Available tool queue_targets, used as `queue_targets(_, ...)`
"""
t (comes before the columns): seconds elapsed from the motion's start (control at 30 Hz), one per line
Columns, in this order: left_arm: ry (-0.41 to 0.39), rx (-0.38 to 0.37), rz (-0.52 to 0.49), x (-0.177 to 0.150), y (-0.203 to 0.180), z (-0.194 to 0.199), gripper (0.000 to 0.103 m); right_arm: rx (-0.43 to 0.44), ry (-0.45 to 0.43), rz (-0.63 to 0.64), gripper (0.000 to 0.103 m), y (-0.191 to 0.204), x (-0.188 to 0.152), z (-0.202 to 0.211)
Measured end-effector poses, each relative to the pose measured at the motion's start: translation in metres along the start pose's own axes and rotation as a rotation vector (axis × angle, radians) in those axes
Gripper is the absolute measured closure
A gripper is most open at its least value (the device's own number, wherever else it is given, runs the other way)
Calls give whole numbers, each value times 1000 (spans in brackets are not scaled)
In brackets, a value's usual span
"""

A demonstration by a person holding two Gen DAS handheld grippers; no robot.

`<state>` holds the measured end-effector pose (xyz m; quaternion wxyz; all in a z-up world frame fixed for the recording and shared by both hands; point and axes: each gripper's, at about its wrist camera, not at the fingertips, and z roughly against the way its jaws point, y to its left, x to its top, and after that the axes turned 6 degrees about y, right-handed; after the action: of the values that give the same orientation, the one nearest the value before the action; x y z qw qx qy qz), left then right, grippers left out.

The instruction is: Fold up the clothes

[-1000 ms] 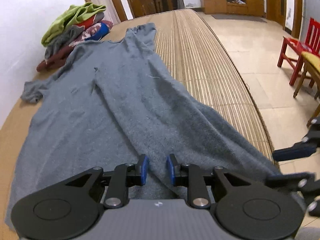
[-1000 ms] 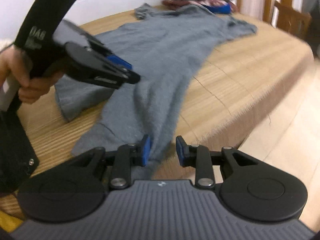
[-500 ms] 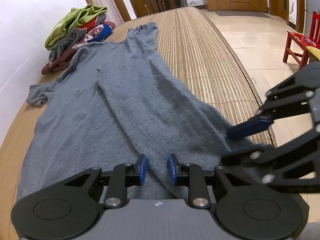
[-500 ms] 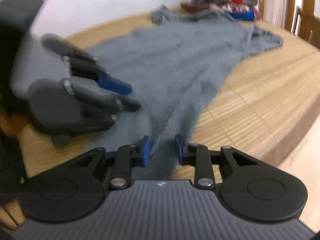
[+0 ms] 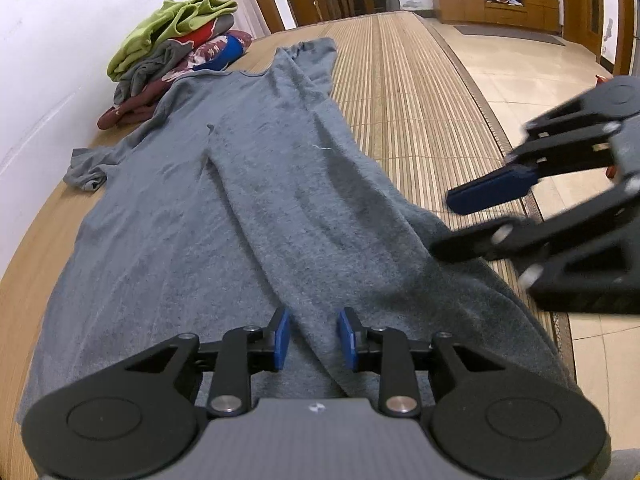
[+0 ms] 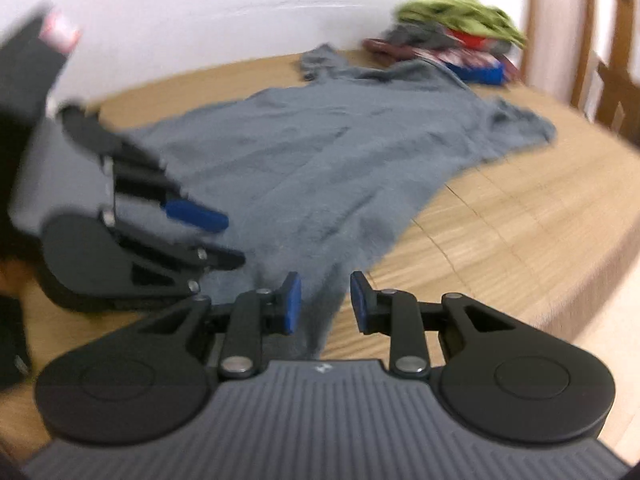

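A: Count?
B: One grey knit T-shirt (image 5: 224, 216) spread flat, one heap of mixed coloured clothes (image 5: 176, 48), one woven bamboo mat (image 5: 404, 92).
A: Grippers?
B: Two, black with blue pads.

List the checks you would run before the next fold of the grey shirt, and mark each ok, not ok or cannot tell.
1. Grey shirt lies flat: not ok, a long ridge runs down its middle.
2. Left tool grips fabric: not ok, its jaws have just been opening; the ridge lies between them, unpressed.
3. Right tool grips the hem: not ok, jaws stand apart around it.
4. Bare mat beside the shirt: ok.
5. Clothes pile clear of the collar: cannot tell.
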<state>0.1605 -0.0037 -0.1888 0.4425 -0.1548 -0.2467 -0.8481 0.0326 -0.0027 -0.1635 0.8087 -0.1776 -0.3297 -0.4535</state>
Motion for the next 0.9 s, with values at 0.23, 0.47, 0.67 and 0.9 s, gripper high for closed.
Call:
queue_targets(0.23, 1, -14, 19, -1, 3, -1, 72, 61, 46, 161, 74, 6, 3, -17)
queue_targets(0.47, -3, -13, 21, -1, 5, -1, 68, 72, 95, 127, 99, 12, 8, -18)
queue_targets(0.67, -6, -20, 27, -3, 7, -1, 66, -51, 120, -57, 100, -15, -6, -2)
queue_targets(0.9, -6, -7, -5, -3, 4, 0, 66, -41, 52, -167, 87, -26, 2, 3)
